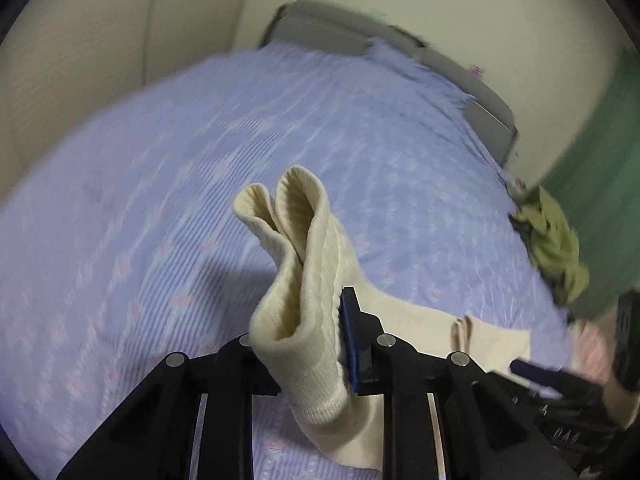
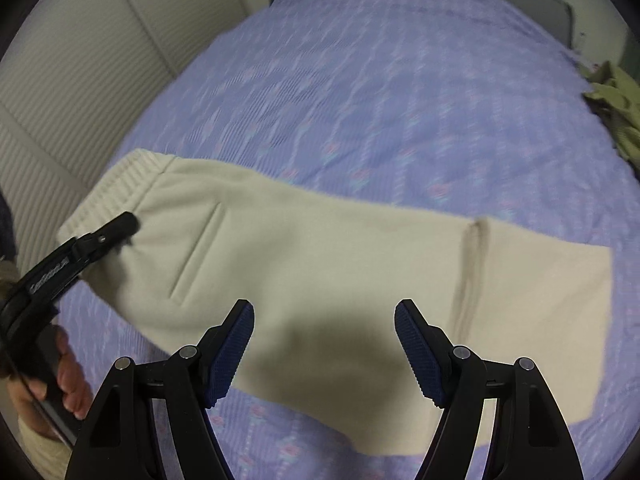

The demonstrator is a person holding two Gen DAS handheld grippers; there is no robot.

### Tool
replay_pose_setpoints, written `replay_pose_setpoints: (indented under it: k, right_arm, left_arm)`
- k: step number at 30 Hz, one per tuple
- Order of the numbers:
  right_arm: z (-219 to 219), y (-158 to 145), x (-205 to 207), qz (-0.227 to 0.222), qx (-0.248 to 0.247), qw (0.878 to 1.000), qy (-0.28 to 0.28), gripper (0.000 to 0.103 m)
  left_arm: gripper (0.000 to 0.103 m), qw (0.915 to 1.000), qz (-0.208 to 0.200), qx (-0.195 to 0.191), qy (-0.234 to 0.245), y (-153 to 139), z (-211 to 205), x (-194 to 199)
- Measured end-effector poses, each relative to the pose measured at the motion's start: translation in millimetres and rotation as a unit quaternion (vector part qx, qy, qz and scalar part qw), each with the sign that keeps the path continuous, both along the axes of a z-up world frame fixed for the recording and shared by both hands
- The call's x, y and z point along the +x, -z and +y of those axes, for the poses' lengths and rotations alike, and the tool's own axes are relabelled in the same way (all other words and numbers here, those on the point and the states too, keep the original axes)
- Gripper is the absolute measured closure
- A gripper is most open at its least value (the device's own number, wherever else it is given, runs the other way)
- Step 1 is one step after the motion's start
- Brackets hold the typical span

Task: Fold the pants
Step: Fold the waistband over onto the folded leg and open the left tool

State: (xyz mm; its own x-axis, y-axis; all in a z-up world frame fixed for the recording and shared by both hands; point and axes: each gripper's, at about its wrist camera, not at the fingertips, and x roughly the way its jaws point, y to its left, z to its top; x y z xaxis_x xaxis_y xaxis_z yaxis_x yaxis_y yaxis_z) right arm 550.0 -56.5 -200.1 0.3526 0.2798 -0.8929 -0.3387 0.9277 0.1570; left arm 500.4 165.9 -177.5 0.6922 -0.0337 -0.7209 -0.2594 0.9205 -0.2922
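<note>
Cream pants (image 2: 320, 264) lie across a lavender bedspread (image 2: 380, 100), folded lengthwise, ribbed waistband (image 2: 112, 192) at the left. My left gripper (image 1: 320, 344) is shut on the waistband (image 1: 304, 264), which bunches up between its fingers and is lifted off the bed. The left gripper also shows in the right wrist view (image 2: 120, 228) at the waistband. My right gripper (image 2: 324, 344) is open and empty, hovering above the middle of the pants. It shows at the right edge of the left wrist view (image 1: 560, 376).
An olive-green garment (image 2: 616, 108) lies at the bed's right edge. A grey headboard (image 2: 536, 0) is at the far end. A cream ribbed wall panel (image 2: 60, 92) borders the bed on the left.
</note>
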Motion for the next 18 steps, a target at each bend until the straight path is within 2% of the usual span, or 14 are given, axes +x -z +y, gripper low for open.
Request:
replay_pose_setpoints:
  k: [3,6,12,18]
  right_arm:
    - [-41.4,-22.4,-2.0,-0.028,-0.010,1.000,0.007,0.029]
    - [-83.2,-38.0,-3.9,-0.048,-0.023,0.998,0.016,0.029]
    - [-169.5,-54.5,-4.4,-0.065,-0.017,0.996,0.062,0.029]
    - [-249.7,-49.0,-7.1,-0.054,-0.001,0.993,0.103,0.029]
  left_arm:
    - [0.080,0.9980,-0.017,0.052,0.032,-33.9,-56.3,10.6]
    - [0.080,0.9928,-0.027,0.092,0.072,-50.7,-108.9,12.6]
    - [0.081,0.9855,-0.030,0.110,0.126,-65.5,-199.7,33.9]
    - [0.081,0.9793,-0.019,0.112,0.167,-63.5,-290.2,48.1]
